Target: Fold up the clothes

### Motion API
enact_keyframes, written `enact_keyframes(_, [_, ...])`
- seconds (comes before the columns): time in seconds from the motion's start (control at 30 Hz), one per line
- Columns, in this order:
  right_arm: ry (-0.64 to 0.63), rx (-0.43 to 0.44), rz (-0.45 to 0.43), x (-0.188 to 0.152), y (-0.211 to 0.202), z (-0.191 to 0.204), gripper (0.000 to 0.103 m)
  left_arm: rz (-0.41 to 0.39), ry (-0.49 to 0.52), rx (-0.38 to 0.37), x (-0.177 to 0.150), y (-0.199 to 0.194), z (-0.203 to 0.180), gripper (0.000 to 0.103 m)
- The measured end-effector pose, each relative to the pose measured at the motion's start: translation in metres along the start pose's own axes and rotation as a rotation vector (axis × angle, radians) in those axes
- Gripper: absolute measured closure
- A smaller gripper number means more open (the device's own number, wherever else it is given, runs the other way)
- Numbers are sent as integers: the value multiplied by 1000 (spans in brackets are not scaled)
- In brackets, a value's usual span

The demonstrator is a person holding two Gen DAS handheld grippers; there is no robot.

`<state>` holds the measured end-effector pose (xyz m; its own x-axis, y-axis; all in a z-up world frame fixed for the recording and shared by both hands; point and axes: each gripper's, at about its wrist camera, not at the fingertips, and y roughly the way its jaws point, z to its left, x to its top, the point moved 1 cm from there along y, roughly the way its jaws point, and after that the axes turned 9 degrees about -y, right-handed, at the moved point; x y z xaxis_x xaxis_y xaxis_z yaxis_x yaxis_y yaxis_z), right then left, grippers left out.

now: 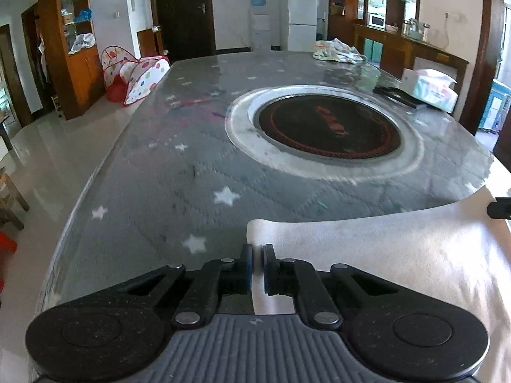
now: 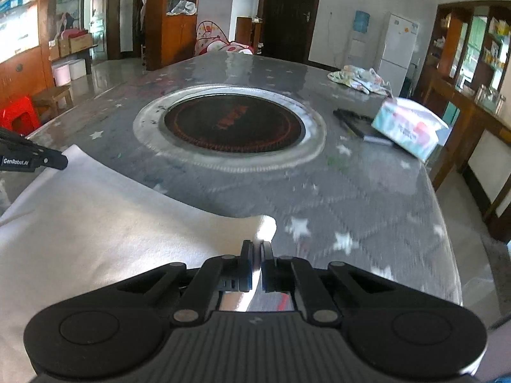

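A white garment is held above the near end of the grey star-patterned table. My left gripper is shut on its left corner. My right gripper is shut on its right corner, and the white garment stretches between them with a folded top edge. The right gripper's tip shows at the right edge of the left wrist view. The left gripper shows at the left edge of the right wrist view.
A round inset cooker sits in the table's middle. A tissue pack and a black flat object lie at the right. A patterned cloth heap lies at the far end. Floor drops off left of the table.
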<state>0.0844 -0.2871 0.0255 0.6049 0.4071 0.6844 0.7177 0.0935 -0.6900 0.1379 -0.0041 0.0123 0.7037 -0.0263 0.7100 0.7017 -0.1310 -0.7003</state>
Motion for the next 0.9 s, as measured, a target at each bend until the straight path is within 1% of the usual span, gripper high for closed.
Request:
enact_keyframes(0.13, [-33,-12,25,11,21,0,99,-15,12,20,9,13,0,95])
enact_keyframes(0.2, [-49,-19,34,14,27,0,98,-17,15,25,11,15,1,90])
enact_keyframes(0.27, [-59,-20,32,16,25,1,93,-18,16,30,11,14,2,87])
enact_keyframes(0.33, [-64,-11,30,16,19,1,91,-19,17,36,9,10,2,84])
enact_keyframes(0.4, [-76,5,24,14,9,3,82,-17,15,35,5,2,3,84])
enact_keyframes(0.43, [-86,18,21,14,4,6,77,-14,22,29,1,-3,1,84])
enact_keyframes(0.47, [-98,32,19,13,-2,9,74,-11,29,23,-2,-8,-1,84])
enact_keyframes(0.5, [-112,48,18,11,-7,13,73,-9,37,17,-6,-14,-3,83])
enact_keyframes(0.57, [-149,86,19,6,-19,23,65,-6,73,-11,-18,-29,-12,82])
enact_keyframes(0.67, [-206,138,10,-3,-38,45,57,-3,121,-61,-40,-53,-25,76])
enact_keyframes(0.7, [-224,155,9,-7,-44,53,57,-4,135,-78,-47,-61,-29,73])
enact_keyframes(0.77, [-259,186,6,-13,-54,68,53,-5,158,-110,-62,-77,-37,73])
enact_keyframes(0.87, [-311,226,-1,-23,-69,90,51,0,182,-154,-84,-97,-47,71])
enact_keyframes(0.9, [-325,237,-4,-25,-74,97,51,0,187,-166,-91,-103,-50,69])
